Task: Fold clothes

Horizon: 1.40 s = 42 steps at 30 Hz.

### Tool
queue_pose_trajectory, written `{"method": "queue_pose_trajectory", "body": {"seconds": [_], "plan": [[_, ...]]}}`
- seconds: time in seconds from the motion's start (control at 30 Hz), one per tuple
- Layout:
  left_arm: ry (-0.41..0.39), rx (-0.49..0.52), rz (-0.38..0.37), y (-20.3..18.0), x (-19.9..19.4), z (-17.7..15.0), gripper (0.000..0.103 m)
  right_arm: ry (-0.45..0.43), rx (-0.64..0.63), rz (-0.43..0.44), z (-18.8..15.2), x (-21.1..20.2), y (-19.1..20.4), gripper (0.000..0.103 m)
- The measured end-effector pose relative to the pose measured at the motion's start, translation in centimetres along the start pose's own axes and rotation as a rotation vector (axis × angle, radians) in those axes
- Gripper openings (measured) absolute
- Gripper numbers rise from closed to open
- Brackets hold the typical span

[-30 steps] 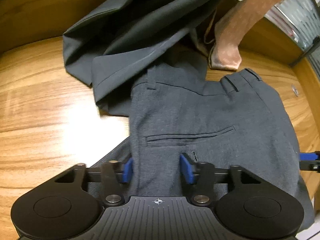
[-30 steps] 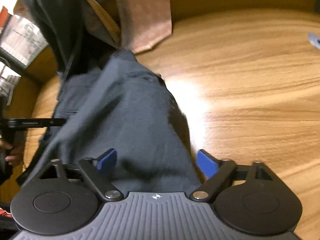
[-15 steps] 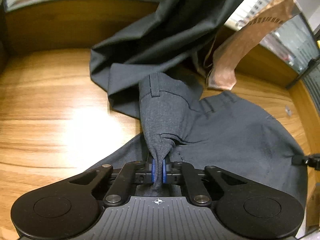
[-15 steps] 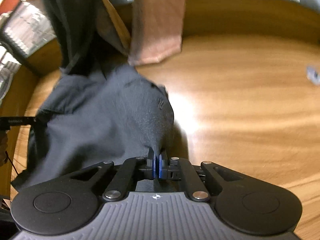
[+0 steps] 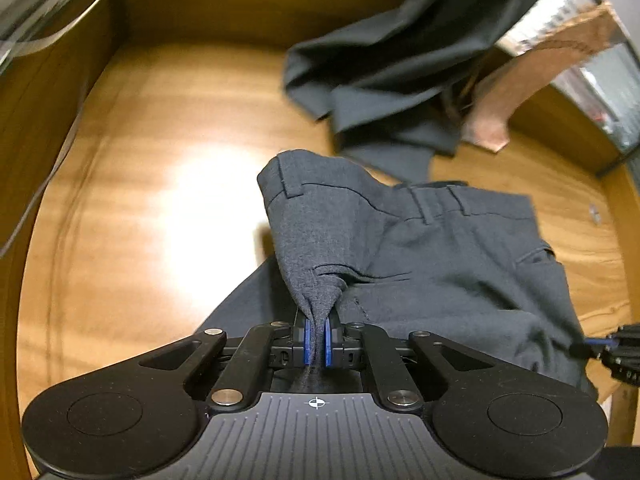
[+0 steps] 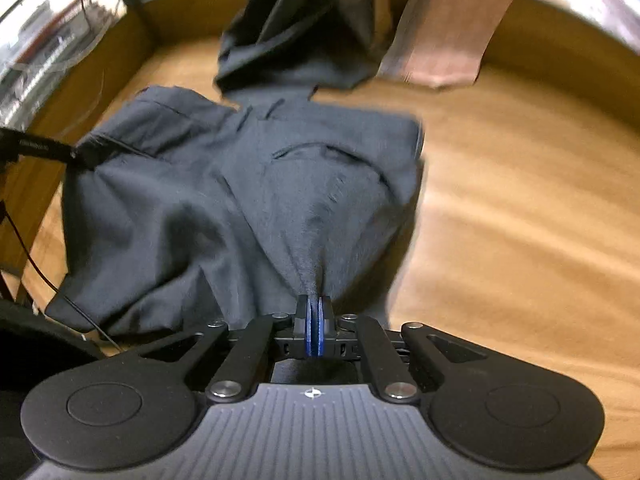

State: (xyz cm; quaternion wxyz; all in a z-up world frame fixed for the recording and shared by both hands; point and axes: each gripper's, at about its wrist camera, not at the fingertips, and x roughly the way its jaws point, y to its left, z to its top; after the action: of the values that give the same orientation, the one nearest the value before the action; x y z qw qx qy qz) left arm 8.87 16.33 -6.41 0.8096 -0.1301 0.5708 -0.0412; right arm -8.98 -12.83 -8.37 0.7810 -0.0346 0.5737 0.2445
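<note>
Both grippers (image 5: 316, 340) (image 6: 314, 330) pinch blurred grey trousers (image 5: 440, 264).

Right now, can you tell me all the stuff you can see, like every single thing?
dark grey trousers: one, dark grey, bunched on the table, pinched at two spots
darker grey garment: one, hanging down at the back onto the table
pinkish-brown cloth: one, hanging at the back beside it
wooden table: one, orange-brown, under everything
left gripper: one, black with blue pads, shut on the trousers
right gripper: one, same colours, shut on the trousers
</note>
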Motion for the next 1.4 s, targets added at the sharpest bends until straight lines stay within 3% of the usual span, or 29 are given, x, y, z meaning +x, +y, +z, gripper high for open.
{"method": "queue_pose_trajectory", "body": {"seconds": [0.03, 0.2, 0.27, 0.33, 0.47, 0.57, 0.67, 0.8, 1.0, 1.03, 1.07, 1.1, 1.13, 1.23, 1.4], "plan": [[0.012, -0.012, 0.011, 0.5, 0.2, -0.3, 0.009, 0.023, -0.001, 0.008, -0.3, 0.7, 0.2, 0.005], [0.043, -0.031, 0.033, 2.0, 0.8, -0.3, 0.01, -0.055, 0.05, 0.062, 1.0, -1.9, -1.1, 0.015], [0.044, -0.035, 0.024, 2.2, 1.0, -0.2, 0.012, -0.091, 0.084, 0.045, 2.2, -2.3, -2.7, 0.031], [0.046, -0.044, 0.011, 2.5, 1.2, -0.3, 0.015, -0.127, 0.118, 0.027, 3.5, -2.8, -4.3, 0.037], [0.036, -0.105, -0.055, 3.5, 1.5, -0.4, 0.02, -0.108, 0.166, 0.005, 4.9, -0.1, -6.8, 0.048], [0.034, -0.189, -0.128, 4.5, 1.8, -0.7, 0.03, -0.081, 0.213, 0.01, 5.7, 2.8, -8.6, 0.048], [0.041, -0.211, -0.124, 4.8, 2.3, -1.0, 0.032, -0.058, 0.229, 0.023, 6.6, 5.3, -9.2, 0.048], [0.046, -0.274, -0.14, 5.4, 3.0, -1.6, 0.051, -0.024, 0.245, 0.02, 7.9, 8.2, -9.2, 0.048], [0.02, -0.32, -0.109, 5.7, 4.0, -2.0, 0.058, 0.017, 0.225, 0.0, 8.7, 10.3, -8.4, 0.048], [0.015, -0.325, -0.104, 5.7, 4.1, -2.1, 0.055, 0.024, 0.215, -0.002, 8.8, 10.5, -8.3, 0.047], [0.01, -0.329, -0.1, 5.8, 4.2, -2.2, 0.047, 0.025, 0.207, -0.007, 8.9, 10.5, -8.2, 0.041], [0.007, -0.329, -0.105, 5.6, 4.4, -2.2, 0.029, 0.026, 0.199, -0.012, 9.0, 10.5, -8.1, 0.031], [0.009, -0.335, -0.102, 5.4, 4.3, -2.1, 0.022, 0.021, 0.192, -0.027, 9.0, 10.3, -8.1, 0.003], [-0.015, -0.352, -0.086, 4.5, 3.4, -1.3, 0.012, -0.036, 0.202, -0.052, 8.7, 8.3, -8.2, 0.0], [-0.114, -0.176, -0.03, 0.6, 0.8, 1.5, 0.011, -0.162, 0.273, -0.074, 7.4, 3.3, -8.3, 0.0]]}}
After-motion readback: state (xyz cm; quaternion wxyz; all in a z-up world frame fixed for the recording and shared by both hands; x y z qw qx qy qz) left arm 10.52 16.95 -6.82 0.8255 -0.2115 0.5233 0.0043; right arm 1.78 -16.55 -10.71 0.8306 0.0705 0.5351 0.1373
